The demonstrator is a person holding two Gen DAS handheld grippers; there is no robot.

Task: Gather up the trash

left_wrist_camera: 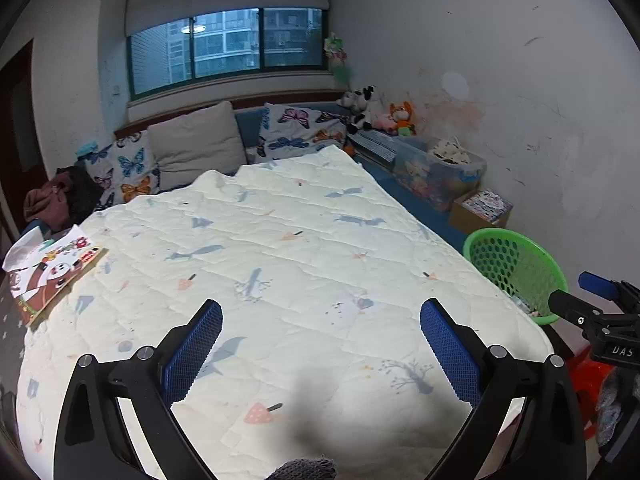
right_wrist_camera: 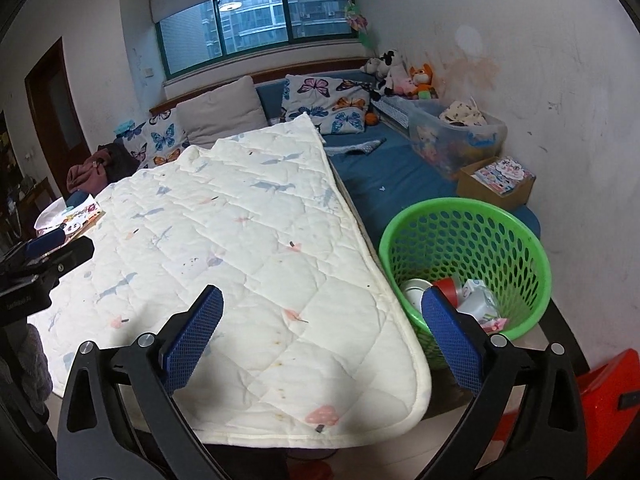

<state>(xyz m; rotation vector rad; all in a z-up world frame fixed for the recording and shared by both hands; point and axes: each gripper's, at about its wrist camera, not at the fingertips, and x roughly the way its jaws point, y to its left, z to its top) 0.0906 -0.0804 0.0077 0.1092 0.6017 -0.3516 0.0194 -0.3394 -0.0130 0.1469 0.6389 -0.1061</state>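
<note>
A green perforated basket (right_wrist_camera: 464,264) holding cups and crumpled wrappers (right_wrist_camera: 460,300) is sitting at the edge of a blue bed (right_wrist_camera: 384,172) beside a cream quilted mat (right_wrist_camera: 240,264), while the left gripper (left_wrist_camera: 320,344) and the right gripper (right_wrist_camera: 320,336) are hovering wide apart and empty below a window (right_wrist_camera: 256,24).

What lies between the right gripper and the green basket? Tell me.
Only the quilt's rounded edge, in the right wrist view. The open right gripper hangs over that edge, with the green basket of trash right beside it.
</note>
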